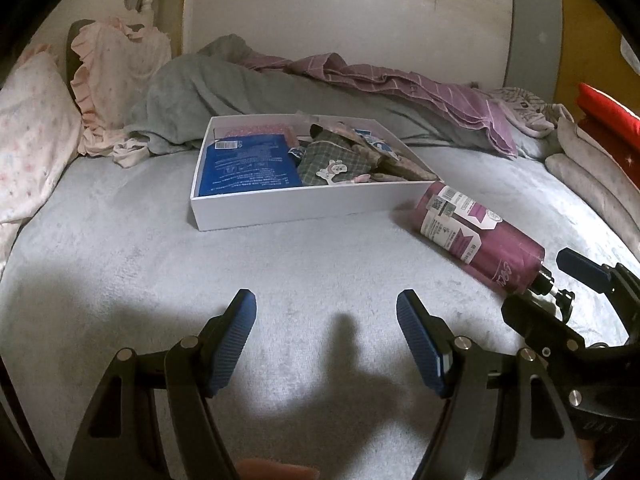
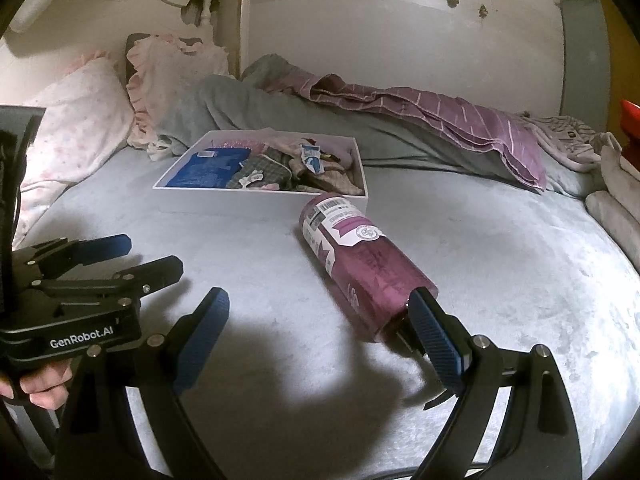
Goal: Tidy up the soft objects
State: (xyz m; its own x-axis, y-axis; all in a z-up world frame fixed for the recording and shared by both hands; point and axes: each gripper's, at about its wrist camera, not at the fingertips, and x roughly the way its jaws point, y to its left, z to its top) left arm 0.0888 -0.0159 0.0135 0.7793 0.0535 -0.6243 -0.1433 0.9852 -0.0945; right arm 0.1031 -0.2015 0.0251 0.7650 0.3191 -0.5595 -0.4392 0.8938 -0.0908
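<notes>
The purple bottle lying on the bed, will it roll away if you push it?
Probably a little: the purple bottle is round and lies on its side, though the plush bedspread should slow it. Its smooth plastic looks stiff and maybe slippery to grip. The pump end could snag or stop a roll.

Bed [image 1: 120, 264] under a pale grey plush cover — on it a shallow white box [image 1: 304, 206] mid-bed, a purple pump bottle [image 1: 480, 236] on its side just beside the box's corner, pillows [image 1: 32, 140] at the head, rumpled grey blanket [image 1: 224, 88] along the wall.
</notes>
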